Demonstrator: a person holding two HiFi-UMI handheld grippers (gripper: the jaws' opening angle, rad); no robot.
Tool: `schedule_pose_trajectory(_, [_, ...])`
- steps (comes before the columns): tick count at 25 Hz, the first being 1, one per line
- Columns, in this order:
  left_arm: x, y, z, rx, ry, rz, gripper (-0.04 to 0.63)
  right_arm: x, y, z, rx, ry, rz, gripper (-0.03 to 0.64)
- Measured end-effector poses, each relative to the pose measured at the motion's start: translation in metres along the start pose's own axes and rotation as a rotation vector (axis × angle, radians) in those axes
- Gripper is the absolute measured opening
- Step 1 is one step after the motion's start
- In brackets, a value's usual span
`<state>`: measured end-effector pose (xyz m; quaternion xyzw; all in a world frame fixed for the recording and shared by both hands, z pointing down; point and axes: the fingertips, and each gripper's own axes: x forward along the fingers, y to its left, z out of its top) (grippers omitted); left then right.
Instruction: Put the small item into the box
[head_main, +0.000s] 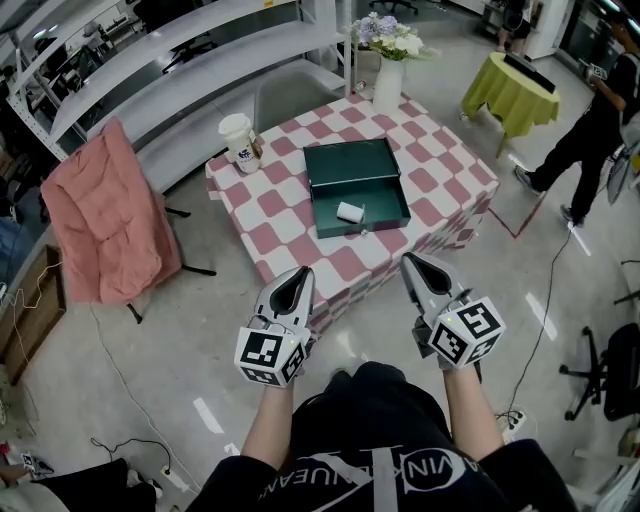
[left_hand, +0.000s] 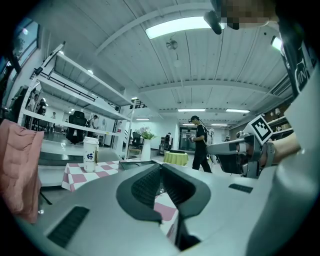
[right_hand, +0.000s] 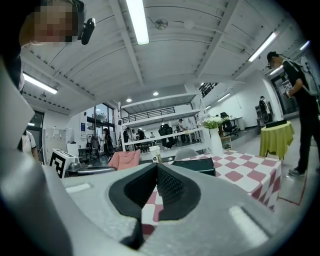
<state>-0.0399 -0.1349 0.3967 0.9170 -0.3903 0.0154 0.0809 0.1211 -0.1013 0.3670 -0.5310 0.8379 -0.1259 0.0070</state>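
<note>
A dark green box (head_main: 371, 206) lies open on the red-and-white checked table (head_main: 440, 160), its lid standing up at the back. Inside it, near the front wall, rests a small white item (head_main: 350, 212). Both grippers hang in front of the table's near edge, close to the person's body and apart from the box. My left gripper (head_main: 303, 272) is shut with nothing between its pads (left_hand: 150, 182). My right gripper (head_main: 408, 260) is shut and empty too, its pads (right_hand: 170, 186) pressed together. The box (right_hand: 196, 165) shows beyond the right jaws.
A paper cup (head_main: 241, 142) stands at the table's left corner and a white vase of flowers (head_main: 388, 82) at the far corner. A pink cloth drapes a chair (head_main: 105, 215) at the left. At the right are a yellow-green table (head_main: 510, 90), a person (head_main: 590, 130) and a black chair (head_main: 610, 370).
</note>
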Motion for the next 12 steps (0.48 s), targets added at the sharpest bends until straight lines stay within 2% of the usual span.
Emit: schedule_pose_trajectory(12, [-0.001, -0.010, -0.008, 0.001, 0.016, -0.009, 0.020, -0.013, -0.006, -0.008, 0.032, 0.004, -0.016, 0.006])
